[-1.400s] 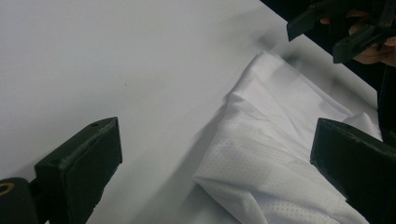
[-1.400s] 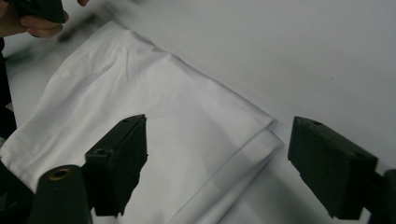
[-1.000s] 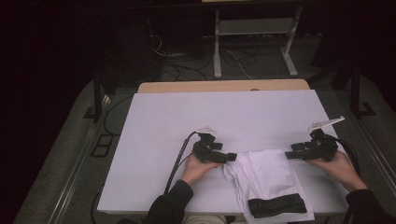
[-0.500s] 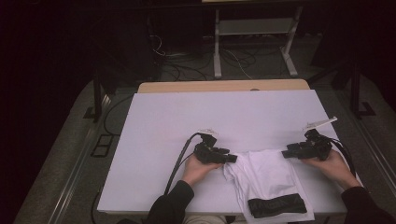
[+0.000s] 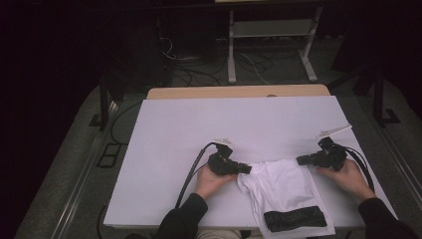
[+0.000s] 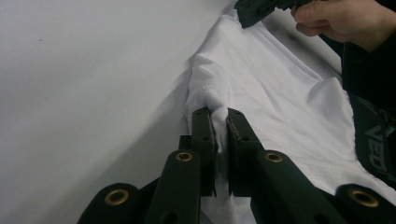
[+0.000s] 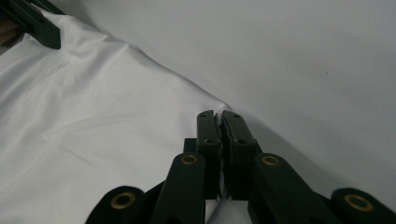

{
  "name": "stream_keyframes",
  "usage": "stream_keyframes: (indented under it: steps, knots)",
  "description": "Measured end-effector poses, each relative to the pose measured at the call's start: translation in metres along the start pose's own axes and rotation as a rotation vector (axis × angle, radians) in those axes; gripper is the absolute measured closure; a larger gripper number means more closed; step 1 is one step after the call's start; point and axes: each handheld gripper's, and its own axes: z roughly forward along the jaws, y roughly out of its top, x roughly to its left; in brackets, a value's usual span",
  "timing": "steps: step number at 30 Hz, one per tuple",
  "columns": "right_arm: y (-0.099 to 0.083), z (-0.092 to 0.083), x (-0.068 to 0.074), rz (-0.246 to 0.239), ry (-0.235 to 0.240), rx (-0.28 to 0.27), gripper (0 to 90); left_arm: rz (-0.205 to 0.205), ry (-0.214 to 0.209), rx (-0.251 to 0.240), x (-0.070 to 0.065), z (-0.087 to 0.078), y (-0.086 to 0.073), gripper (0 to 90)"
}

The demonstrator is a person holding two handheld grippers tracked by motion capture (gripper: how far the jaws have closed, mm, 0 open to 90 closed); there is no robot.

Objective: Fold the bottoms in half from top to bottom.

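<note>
A white T-shirt [image 5: 283, 191] lies folded on the white tabletop [image 5: 199, 129], with a black printed band [image 5: 293, 219] at its near end. My left gripper [image 5: 247, 170] is shut on the shirt's far left corner; a bunch of cloth [image 6: 215, 100] sits pinched between the jaws [image 6: 219, 114], which have just been closing. My right gripper [image 5: 300, 160] is at the far right corner. Its jaws [image 7: 218, 115] have just been closing too and are pressed together on the shirt's edge [image 7: 93, 116]. The right gripper [image 6: 257, 9] also appears across the shirt in the left gripper view.
The white tabletop stretches far and left of the shirt. A wooden strip [image 5: 239, 91] runs along its far edge. Behind it, on the dark floor, are a metal stand [image 5: 268, 45] and cables [image 5: 199, 69]. The table's right edge [image 5: 368, 164] is close to the right hand.
The right gripper has slid slightly left onto the shirt's corner. The left hand has stayed put. Both pairs of jaws have closed on the cloth.
</note>
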Motion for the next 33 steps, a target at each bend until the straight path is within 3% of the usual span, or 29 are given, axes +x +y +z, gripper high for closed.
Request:
stream_keyframes:
  steps: [8, 16, 21, 33]
  knots:
    - [0.008, 0.0, 0.005, 0.037, -0.002, -0.029, 85.7, 0.074, 0.063, 0.002, -0.014, -0.01, 0.003, 84.4]
    - [0.026, 0.006, 0.018, 0.01, 0.014, -0.07, 85.7, 0.136, 0.111, 0.001, -0.028, -0.03, 0.009, 84.6]
    - [0.038, 0.015, 0.025, -0.005, 0.022, -0.07, 85.6, 0.138, 0.127, 0.011, -0.027, -0.04, 0.009, 84.6]
    - [0.058, 0.034, 0.032, -0.008, 0.041, -0.091, 85.6, 0.128, 0.176, -0.018, -0.021, -0.062, 0.01, 84.5]
